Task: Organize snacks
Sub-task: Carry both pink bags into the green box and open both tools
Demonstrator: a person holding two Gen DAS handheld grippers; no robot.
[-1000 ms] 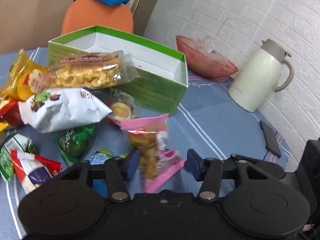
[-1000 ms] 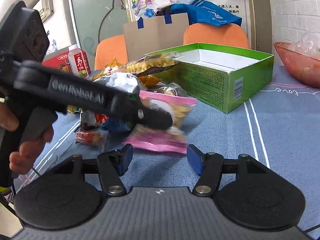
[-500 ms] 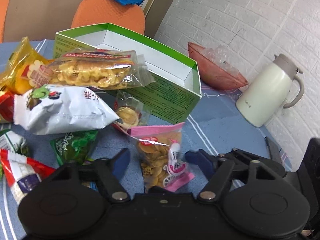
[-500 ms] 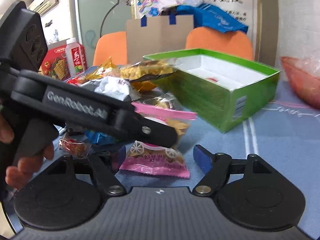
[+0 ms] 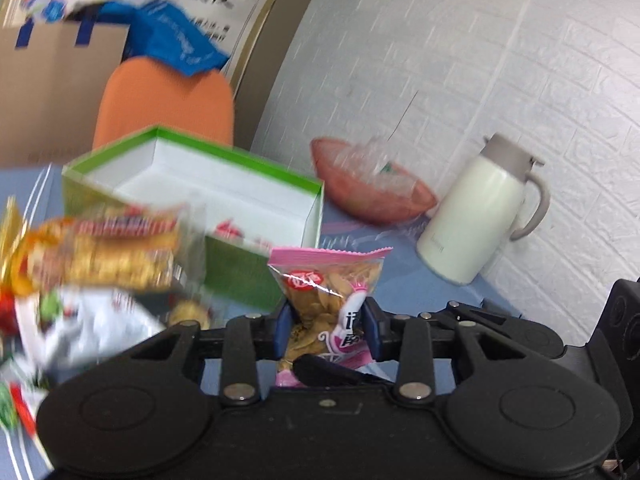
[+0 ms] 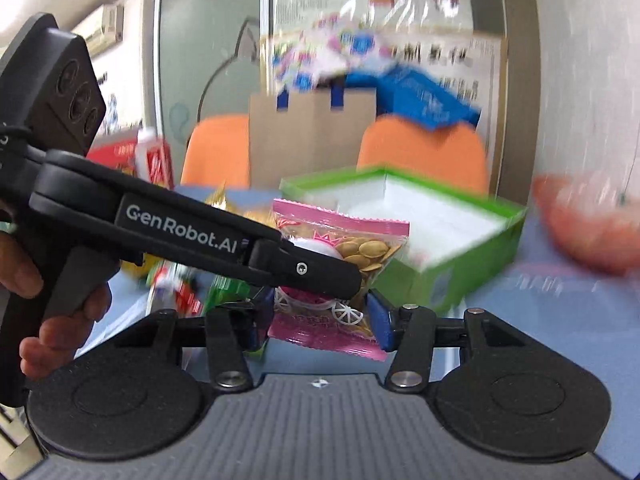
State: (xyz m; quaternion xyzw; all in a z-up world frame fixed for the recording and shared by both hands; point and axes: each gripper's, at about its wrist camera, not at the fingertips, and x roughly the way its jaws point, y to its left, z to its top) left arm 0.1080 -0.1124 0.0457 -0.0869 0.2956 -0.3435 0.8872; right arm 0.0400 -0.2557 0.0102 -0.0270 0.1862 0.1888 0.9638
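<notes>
The pink see-through bag of flat golden snacks (image 5: 332, 276) is up in the air, above the blue desk (image 5: 400, 280) and just in front of the green cardboard box with white inside (image 5: 240, 184). Both tools have it at once. The left hand-held gripper (image 5: 326, 320) has just been closing, and its blue pads now squeeze the low part of the bag from both sides. The right hand-held gripper (image 6: 320, 322) has just been closing too, and its pads press on the two bottom edges of the same bag.

Here is what I think could go wrong. The bag is puffy and slippery. If the two tools pull different ways, it could tear or pop out. If they squeeze too hard, the snacks inside could crack. The two tools are also very close, and one black finger lies right across the bag in front of the other tool, so they could bump or get stuck together.

The box is open and mostly empty, so the bag probably goes in there. If one tool lets go too soon, the bag could swing and drop on the desk. It could also knock the long clear packet of yellow snacks (image 5: 120, 256) resting on the box's near edge. The cream jug with a handle (image 5: 476, 216) and the red bowl (image 5: 372, 192) stand well apart, so they look safe.
</notes>
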